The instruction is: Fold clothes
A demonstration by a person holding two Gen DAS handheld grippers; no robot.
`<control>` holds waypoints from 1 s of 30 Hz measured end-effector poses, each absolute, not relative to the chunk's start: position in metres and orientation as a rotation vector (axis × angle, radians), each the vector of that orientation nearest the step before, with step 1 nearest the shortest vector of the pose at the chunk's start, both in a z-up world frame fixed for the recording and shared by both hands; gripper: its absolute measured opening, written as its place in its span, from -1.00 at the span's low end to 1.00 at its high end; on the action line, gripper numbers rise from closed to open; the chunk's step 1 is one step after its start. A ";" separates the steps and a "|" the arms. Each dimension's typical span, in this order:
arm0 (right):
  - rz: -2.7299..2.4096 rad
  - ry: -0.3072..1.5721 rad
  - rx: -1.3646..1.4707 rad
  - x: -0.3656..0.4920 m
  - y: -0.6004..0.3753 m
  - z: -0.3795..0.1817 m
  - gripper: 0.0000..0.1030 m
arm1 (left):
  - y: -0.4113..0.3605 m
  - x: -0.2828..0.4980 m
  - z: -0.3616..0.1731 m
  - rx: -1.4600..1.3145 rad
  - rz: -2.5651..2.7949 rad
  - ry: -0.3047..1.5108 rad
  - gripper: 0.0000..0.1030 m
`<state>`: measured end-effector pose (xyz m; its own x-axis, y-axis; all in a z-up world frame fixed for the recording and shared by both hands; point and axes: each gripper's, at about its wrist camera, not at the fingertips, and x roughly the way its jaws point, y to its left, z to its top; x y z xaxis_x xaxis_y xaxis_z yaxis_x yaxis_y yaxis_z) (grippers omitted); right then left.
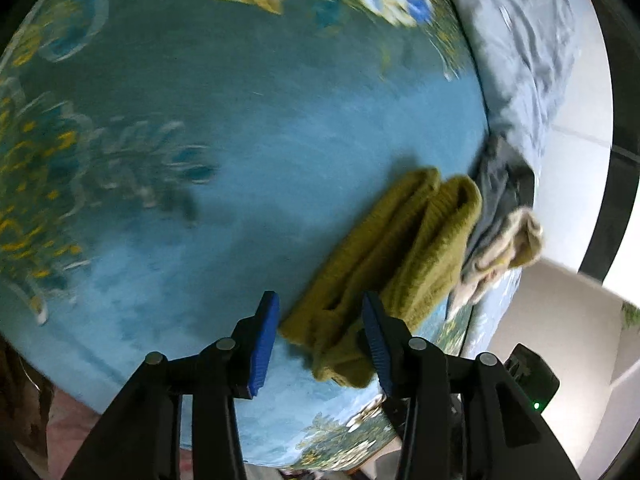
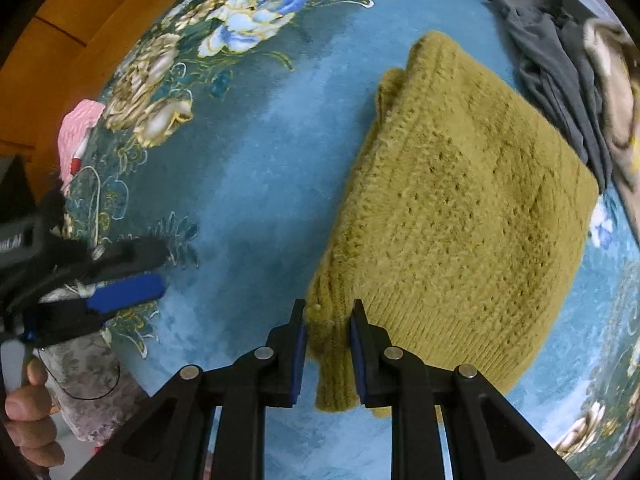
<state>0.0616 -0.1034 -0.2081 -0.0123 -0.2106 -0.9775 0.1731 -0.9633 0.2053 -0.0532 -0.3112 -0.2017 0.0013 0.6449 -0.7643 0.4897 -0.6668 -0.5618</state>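
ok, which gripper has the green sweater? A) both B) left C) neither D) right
D: the right gripper has its jaws closed on a corner of the sweater, while the left gripper is open, its jaws not closed on it.

Olive knit sweater [image 2: 460, 216], folded into a thick bundle, one lower edge dangling

A blue floral bedspread [image 2: 256, 184] covers the bed. A rumpled pale blue quilt [image 1: 532, 52] lies along its far edge. A pink knitted item [image 2: 78, 128] sits at the bedspread's left edge, beside orange wood furniture [image 2: 80, 20].
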 end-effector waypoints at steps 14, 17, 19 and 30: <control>-2.082 -0.390 1.922 0.076 -0.066 -0.205 -0.40 | -0.248 -0.086 -0.199 -2.126 1.741 -0.931 0.03; -2.129 -0.515 1.863 0.087 -0.036 -0.194 -0.19 | -0.244 -0.086 -0.203 -2.147 1.731 -0.921 0.03; -2.212 -0.665 1.858 0.102 0.003 -0.193 0.07 | -0.244 -0.086 -0.205 -2.158 1.732 -0.911 0.03; -2.052 -1.680 1.869 0.176 0.131 -0.289 0.17 | -0.251 -0.083 -0.210 -2.197 1.754 -0.911 0.03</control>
<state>0.1761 0.1306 -0.2887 -0.3326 -0.5303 -0.7799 -0.6600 -0.4598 0.5941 -0.0829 -0.2511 -0.2102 0.1132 0.5647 -0.8175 0.3446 -0.7940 -0.5008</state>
